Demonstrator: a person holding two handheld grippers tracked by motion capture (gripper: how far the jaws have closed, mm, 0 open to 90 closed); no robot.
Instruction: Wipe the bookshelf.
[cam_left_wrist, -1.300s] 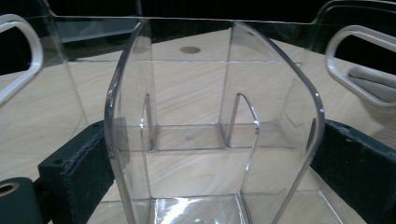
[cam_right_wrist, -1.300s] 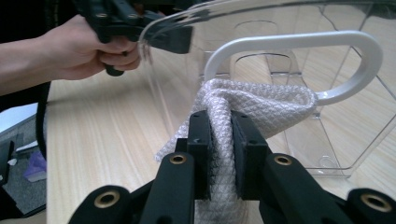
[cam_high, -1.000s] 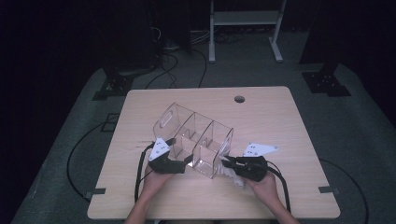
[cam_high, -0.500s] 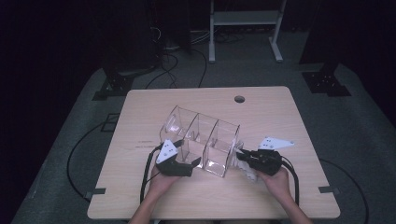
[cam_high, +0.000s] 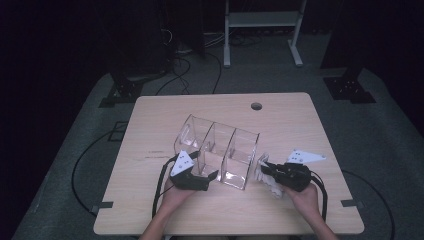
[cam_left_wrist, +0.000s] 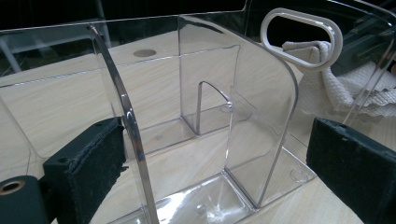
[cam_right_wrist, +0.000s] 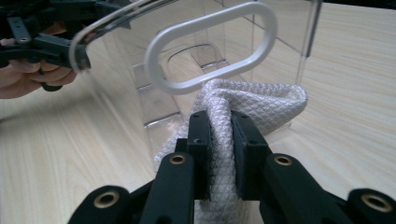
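A clear plastic organizer (cam_high: 218, 150) with three compartments stands at the middle of the table, turned at a slant. My left gripper (cam_high: 212, 176) is at its near left corner. In the left gripper view the jaws (cam_left_wrist: 219, 158) are wide open, and a clear wall (cam_left_wrist: 128, 140) passes just beside the left pad (cam_left_wrist: 86, 161). My right gripper (cam_high: 264, 166) is at the organizer's right end, shut on a white waffle-weave cloth (cam_high: 270, 184). In the right gripper view the cloth (cam_right_wrist: 254, 102) bulges from the gripper (cam_right_wrist: 219, 128), close under the organizer's oval handle hole (cam_right_wrist: 210, 46).
The wooden table (cam_high: 150, 125) has a round cable hole (cam_high: 256, 106) near its far edge. Black cables (cam_high: 162, 182) trail from both grippers over the near edge. Beyond the table, on the dark floor, stand a white frame (cam_high: 260, 20) and black stands (cam_high: 125, 90).
The organizer has shifted a little to the right and turned. Both hands have moved right with it, the right gripper still gripping the cloth.
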